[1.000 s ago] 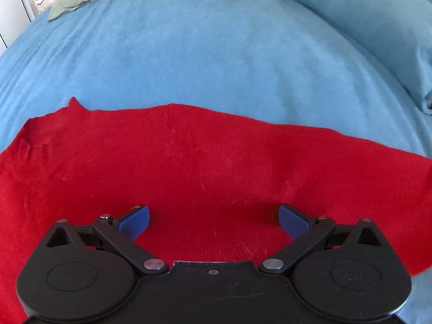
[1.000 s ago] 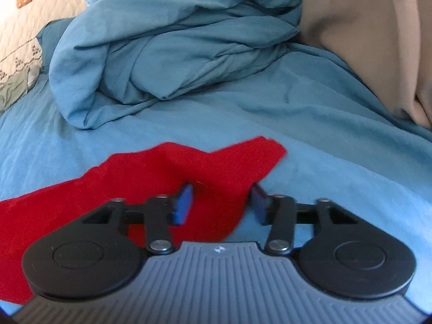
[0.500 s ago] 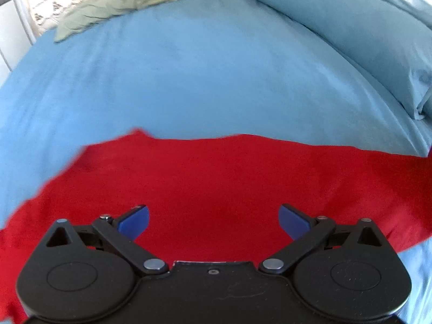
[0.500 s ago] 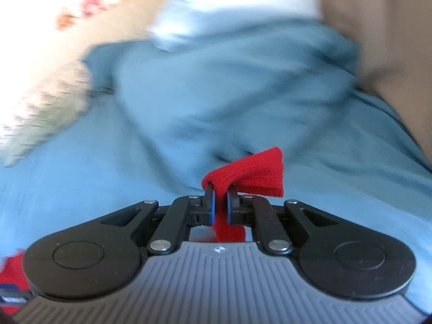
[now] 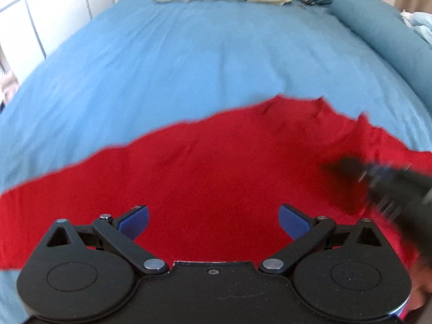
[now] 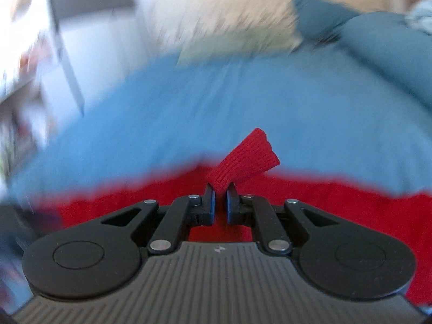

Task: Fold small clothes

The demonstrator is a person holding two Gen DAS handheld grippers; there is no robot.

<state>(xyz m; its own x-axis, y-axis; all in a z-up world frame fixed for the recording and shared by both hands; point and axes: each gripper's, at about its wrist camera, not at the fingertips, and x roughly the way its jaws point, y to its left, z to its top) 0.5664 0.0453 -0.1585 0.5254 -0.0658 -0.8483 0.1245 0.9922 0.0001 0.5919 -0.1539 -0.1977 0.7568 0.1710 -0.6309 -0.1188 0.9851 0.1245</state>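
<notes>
A red garment (image 5: 216,178) is spread across the blue bed (image 5: 175,67). A ribbed red end of it (image 6: 244,159) is pinched between the nearly closed jaws of the right gripper (image 6: 220,191). The jaws of the left gripper (image 5: 213,220) are held wide apart above the cloth, with nothing gripped.

No legible text, label, brand or number appears in either view; a small pale emblem on the right gripper (image 6: 219,198) housing, lower centre of frame, is too small to read
</notes>
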